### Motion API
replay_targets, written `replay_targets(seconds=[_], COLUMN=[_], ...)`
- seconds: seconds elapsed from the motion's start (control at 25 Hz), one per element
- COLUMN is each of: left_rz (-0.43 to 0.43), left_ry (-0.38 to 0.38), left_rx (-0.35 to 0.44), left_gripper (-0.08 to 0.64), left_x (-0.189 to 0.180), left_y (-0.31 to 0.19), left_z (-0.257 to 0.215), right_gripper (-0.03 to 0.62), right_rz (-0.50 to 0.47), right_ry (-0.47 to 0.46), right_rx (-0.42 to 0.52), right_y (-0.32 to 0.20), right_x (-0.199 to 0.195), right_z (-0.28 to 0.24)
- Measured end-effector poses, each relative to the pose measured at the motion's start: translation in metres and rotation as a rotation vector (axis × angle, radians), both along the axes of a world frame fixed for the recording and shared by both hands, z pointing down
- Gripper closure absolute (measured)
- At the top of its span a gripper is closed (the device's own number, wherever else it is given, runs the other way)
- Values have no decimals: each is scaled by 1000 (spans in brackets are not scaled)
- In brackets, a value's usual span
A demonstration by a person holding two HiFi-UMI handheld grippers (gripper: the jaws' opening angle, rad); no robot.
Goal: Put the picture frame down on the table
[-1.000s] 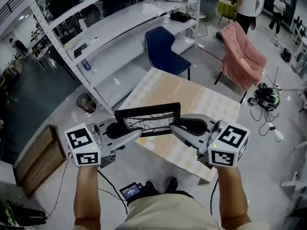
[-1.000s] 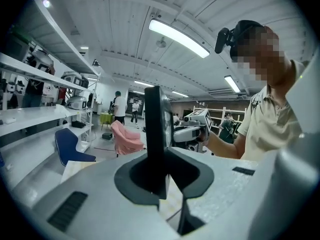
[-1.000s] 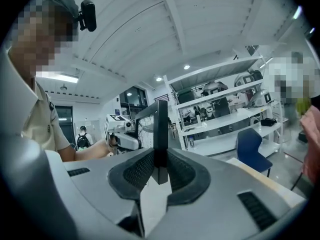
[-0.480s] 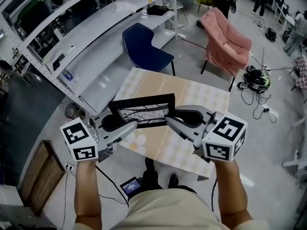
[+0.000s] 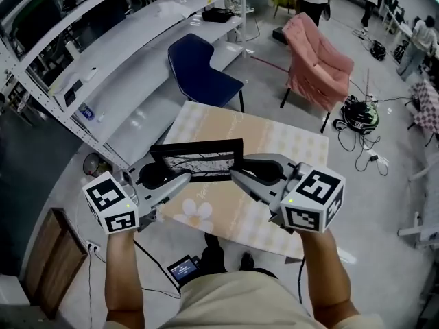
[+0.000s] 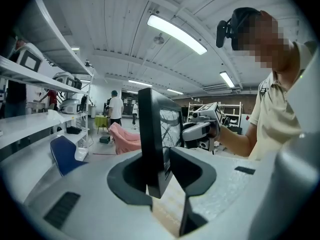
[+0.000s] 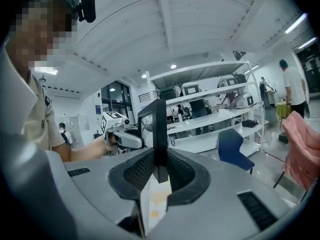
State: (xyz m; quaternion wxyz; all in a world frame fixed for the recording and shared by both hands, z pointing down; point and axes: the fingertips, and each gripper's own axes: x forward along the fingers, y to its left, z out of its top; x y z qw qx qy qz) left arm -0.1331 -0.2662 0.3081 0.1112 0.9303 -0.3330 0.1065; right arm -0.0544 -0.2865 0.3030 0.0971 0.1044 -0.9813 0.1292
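A black picture frame [image 5: 199, 162] with a branch drawing stands upright on its long edge, carried between my two grippers above the near left part of the table [image 5: 274, 142] with its beige flowered cloth. My right gripper [image 5: 236, 173] is shut on the frame's right end; in the right gripper view the frame [image 7: 159, 129] sits clamped between the pads of that gripper [image 7: 159, 164]. My left gripper [image 5: 180, 178] is at the left end. Its jaws have just been opening, and the frame [image 6: 152, 144] still stands between them in that gripper [image 6: 160, 160], with the pads no longer pressing.
A blue chair [image 5: 202, 67] and a pink armchair [image 5: 319, 60] stand beyond the table. White shelving [image 5: 103, 60] runs along the left. A wooden crate [image 5: 48, 266] lies at lower left, cables and a helmet [image 5: 360, 115] at the right. People stand at the back.
Both grippers have carried the frame forward, further over the table and slightly lower. The left gripper's jaws stand wider than before.
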Motion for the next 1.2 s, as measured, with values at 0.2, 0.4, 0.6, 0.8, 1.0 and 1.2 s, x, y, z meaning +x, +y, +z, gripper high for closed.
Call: replay_targets(seconds=[0.2,0.4,0.6,0.8,1.0,1.2], left_rz=[-35,-31,-8,2,12,13], left_ry=[-66,-104,-88,-80,-61,-35], left_rx=[14,9,-25,-68,-134,-208], left_gripper=[440,439,438,439,439,439], left_x=[-23,-43,-51,-60,-76,-90], left_y=[-15,-40,-65,-94,-134,-163], left_z=[14,28,47,80,107,147], right_gripper=[522,521,522,520,520,520], right_rz=[8,19,43,81,118,141], right_ry=[28,62,75,95,120,148], right_rx=[-20,-49,-94,-142,-205,-268], right_y=[-11,-36,-62,-91,-132,-161], right_x=[-20,-39,-45,-54,-70,-84], right_z=[15,31,52,85,113,151])
